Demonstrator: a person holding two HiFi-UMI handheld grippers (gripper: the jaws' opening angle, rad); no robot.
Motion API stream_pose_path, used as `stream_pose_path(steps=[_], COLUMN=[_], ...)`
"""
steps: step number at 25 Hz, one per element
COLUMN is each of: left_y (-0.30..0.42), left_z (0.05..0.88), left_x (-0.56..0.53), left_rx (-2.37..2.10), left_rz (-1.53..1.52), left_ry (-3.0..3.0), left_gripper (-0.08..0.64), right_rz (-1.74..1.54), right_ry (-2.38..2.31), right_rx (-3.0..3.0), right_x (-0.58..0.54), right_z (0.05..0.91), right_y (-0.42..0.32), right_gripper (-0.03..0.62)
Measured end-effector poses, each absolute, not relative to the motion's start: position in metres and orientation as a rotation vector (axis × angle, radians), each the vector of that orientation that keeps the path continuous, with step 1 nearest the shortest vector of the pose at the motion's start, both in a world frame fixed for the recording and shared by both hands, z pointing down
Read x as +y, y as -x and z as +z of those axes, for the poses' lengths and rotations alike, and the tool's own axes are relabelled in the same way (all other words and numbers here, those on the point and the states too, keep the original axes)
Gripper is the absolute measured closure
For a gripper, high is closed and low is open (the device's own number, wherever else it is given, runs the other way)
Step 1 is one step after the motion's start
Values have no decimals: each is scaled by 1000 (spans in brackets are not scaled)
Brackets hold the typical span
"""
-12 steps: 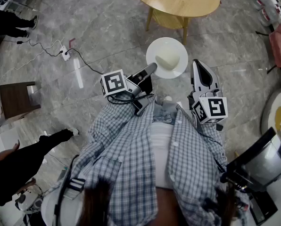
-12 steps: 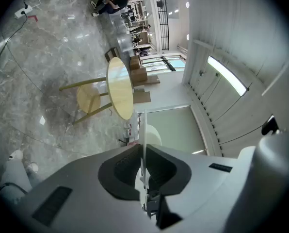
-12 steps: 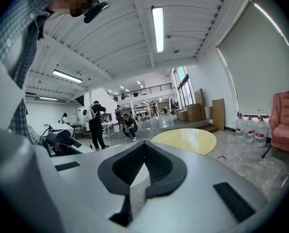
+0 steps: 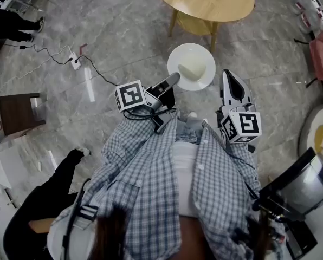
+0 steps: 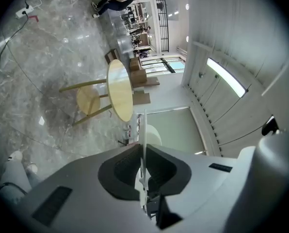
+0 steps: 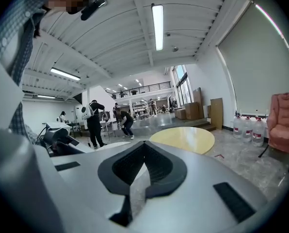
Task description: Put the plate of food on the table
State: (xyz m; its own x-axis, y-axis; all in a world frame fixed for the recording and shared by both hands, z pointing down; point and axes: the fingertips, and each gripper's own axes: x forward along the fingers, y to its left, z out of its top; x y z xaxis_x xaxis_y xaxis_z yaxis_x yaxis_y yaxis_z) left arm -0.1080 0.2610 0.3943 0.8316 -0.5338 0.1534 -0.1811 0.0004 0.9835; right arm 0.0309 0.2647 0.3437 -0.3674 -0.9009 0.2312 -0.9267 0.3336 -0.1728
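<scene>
The left claw point(image 4: 174, 79) is pinched narrow on the near rim of the plate point(image 4: 184, 51). The plate hangs roughly level over the floor, short of the table point(image 4: 205, 1), with a pale mound of food point(image 4: 193, 68) on it. One thin edge-grip carries everything (a tilt could let the food slide), so the carry forward should be slow and level. The plate should be raised above the tabletop before it crosses the edge. The right claw point(image 4: 227, 76), jaws together on nothing, hovers just beside the plate; I judge it best used to steady the rim.
</scene>
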Motion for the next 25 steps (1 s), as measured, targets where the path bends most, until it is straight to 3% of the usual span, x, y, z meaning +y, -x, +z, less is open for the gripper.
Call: stream_pose_path(steps=[25], left_y=[153], left_z=[392], left_x=[264], left_rx=[-573], left_rz=[-297], left_ry=[-1592], left_gripper=[538], right_rz=[438], right_ry=[-1766], right_rx=[-2469], right_x=[275], right_z=[344], right_y=[13], right_gripper=[584])
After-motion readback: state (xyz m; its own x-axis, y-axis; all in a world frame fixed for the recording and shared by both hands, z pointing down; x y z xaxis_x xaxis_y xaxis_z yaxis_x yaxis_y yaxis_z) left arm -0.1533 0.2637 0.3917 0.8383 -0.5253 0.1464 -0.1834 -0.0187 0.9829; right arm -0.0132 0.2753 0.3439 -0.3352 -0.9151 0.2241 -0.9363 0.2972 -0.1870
